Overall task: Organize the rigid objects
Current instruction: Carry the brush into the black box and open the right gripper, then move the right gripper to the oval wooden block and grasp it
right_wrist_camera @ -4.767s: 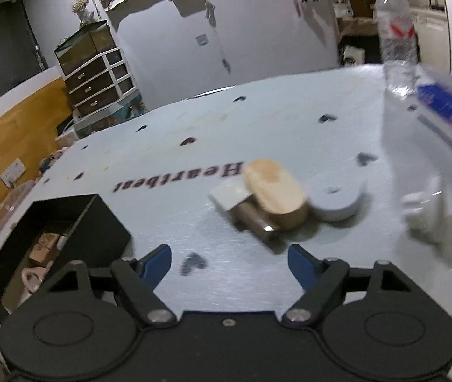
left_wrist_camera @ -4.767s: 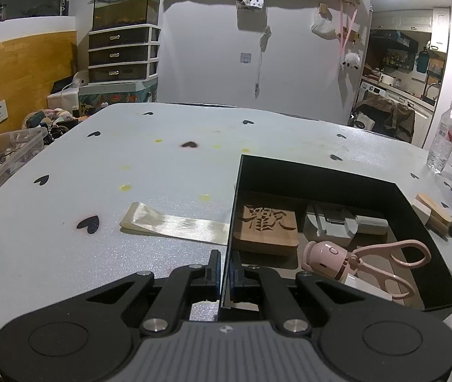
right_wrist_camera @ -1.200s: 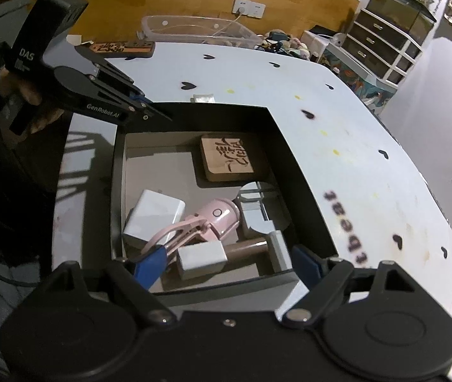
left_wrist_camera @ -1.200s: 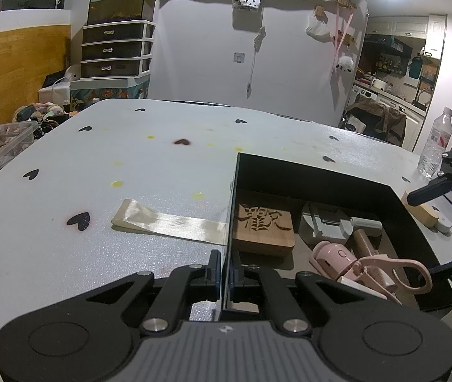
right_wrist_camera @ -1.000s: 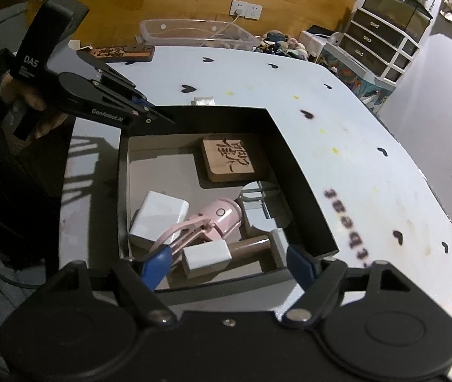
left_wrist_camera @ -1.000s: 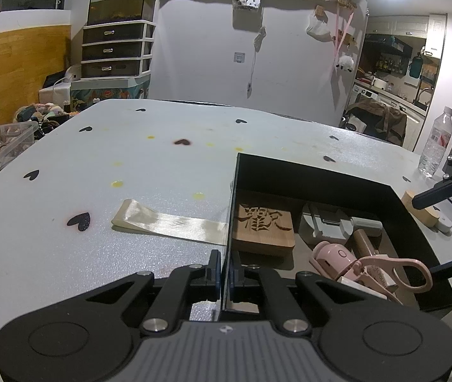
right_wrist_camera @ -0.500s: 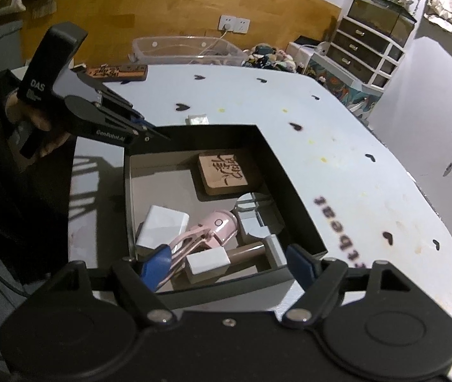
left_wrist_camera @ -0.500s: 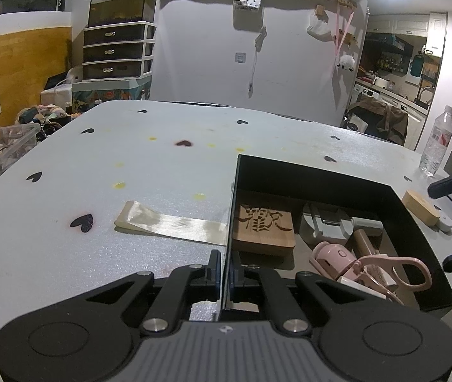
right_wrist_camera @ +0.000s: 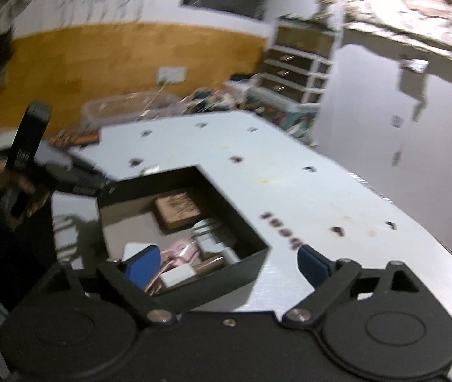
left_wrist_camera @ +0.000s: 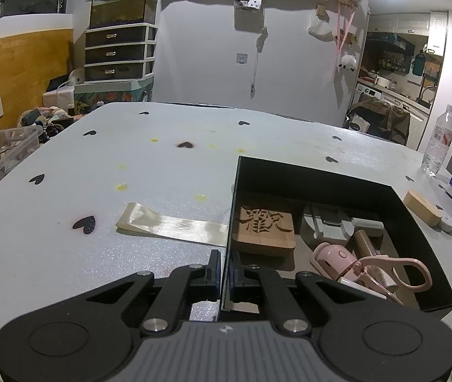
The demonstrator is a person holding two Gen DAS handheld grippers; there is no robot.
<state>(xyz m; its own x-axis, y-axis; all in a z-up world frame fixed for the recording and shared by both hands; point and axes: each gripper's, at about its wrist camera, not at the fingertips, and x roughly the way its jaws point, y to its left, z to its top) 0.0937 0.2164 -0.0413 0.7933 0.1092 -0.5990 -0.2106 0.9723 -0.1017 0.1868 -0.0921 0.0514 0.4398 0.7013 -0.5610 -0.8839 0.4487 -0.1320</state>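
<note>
The left hand-held gripper [left_wrist_camera: 224, 270] clamps the open black box's [left_wrist_camera: 318, 172] wall; the right hand-held gripper [right_wrist_camera: 222, 262] is opening, empty; the oval wooden block [left_wrist_camera: 421, 207] lies right of the box.

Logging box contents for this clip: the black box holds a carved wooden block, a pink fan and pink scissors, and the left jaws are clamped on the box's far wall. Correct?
Not quite. The left gripper is shut on the near wall of the black box, as the left wrist view shows. The carved wooden block, pink fan and pink scissors do lie inside.
</note>
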